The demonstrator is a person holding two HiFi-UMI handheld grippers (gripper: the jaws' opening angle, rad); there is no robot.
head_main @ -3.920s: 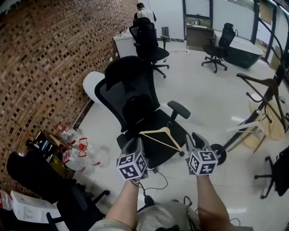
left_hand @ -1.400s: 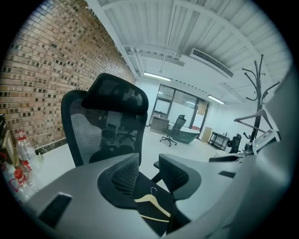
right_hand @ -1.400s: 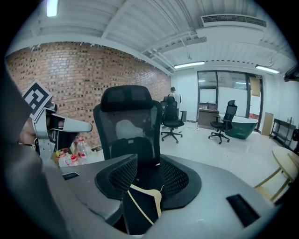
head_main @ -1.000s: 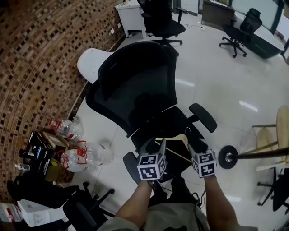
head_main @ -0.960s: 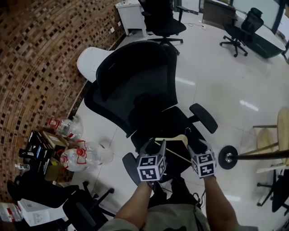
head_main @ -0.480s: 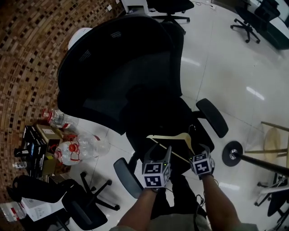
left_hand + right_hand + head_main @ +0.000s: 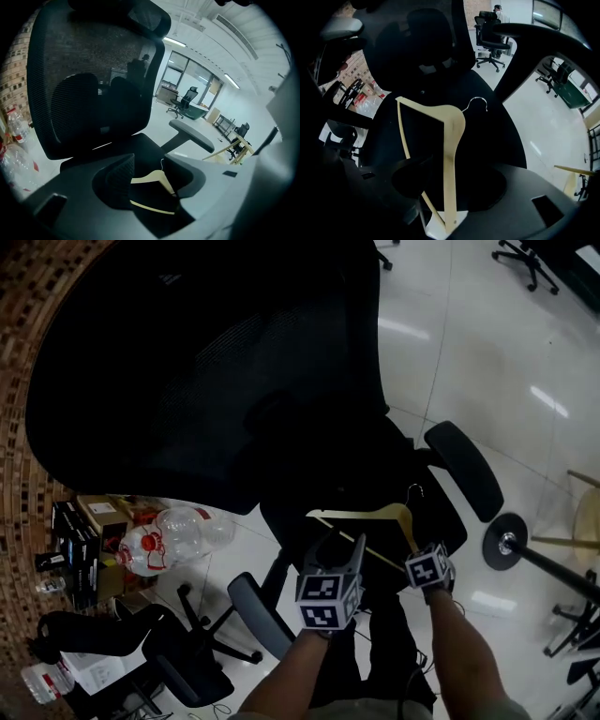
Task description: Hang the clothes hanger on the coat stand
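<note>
**Hanger pickup under way, nothing lifted yet**

Pale wooden clothes hanger (image 7: 452, 140) lies on the black office chair seat (image 7: 356, 474). My right gripper (image 7: 452, 178): fingers closing around its near arm, not clamped yet. My left gripper (image 7: 340, 545): fingers released, empty. Next: clench, lift clear, turn toward the coat stand (image 7: 506, 543).

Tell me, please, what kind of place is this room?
Most likely an office, probably open-plan. A black mesh office chair fills the foreground, another swivel chair stands by a desk farther off, and glass partitions close the far side of the room.
</note>
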